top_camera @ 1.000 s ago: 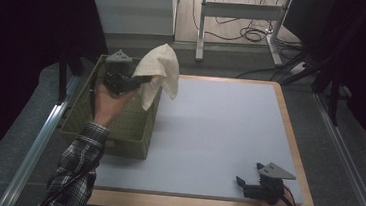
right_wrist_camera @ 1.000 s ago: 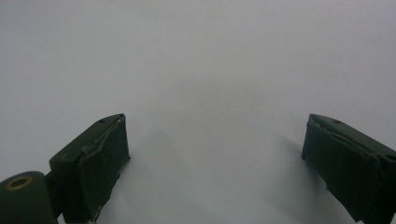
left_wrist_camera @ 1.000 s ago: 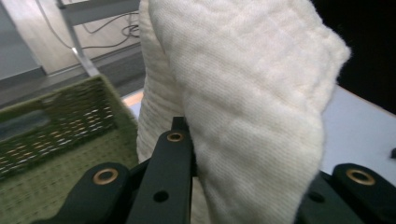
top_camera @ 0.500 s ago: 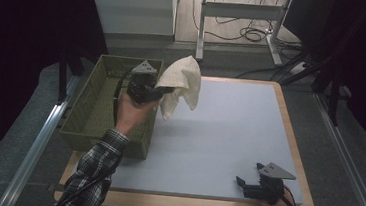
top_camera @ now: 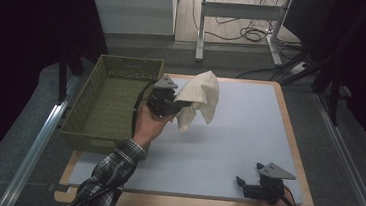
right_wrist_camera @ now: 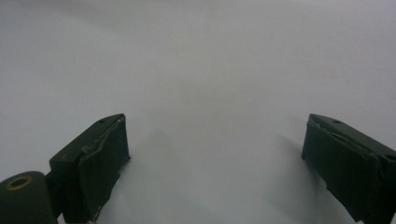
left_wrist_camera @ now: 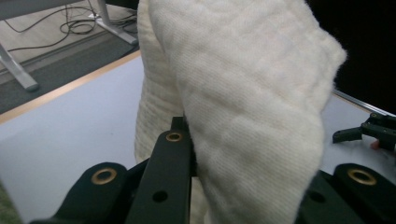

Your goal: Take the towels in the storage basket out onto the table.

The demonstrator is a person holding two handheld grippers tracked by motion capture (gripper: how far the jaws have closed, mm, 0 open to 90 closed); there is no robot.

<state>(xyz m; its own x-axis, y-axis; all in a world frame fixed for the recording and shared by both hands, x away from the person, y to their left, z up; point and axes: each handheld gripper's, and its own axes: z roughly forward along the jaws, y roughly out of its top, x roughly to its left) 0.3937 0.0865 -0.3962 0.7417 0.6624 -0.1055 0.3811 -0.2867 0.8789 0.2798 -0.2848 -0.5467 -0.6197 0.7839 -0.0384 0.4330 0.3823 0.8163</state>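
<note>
Left gripper (top_camera: 171, 103) has its jaws nearly closed, pinching one fold of the cream cloth (top_camera: 199, 97); the cloth hangs in the air above the tabletop (top_camera: 248, 134), just beside the green basket (top_camera: 108, 101). Right gripper (top_camera: 255, 185) rests near the front edge, jaws wide apart, nothing between them. Risks noted: the pinch takes little fabric, so a quick swing could let the cloth slip free; lowered as a bunch, it would probably land crumpled; a trailing corner may catch the basket rim.
</note>
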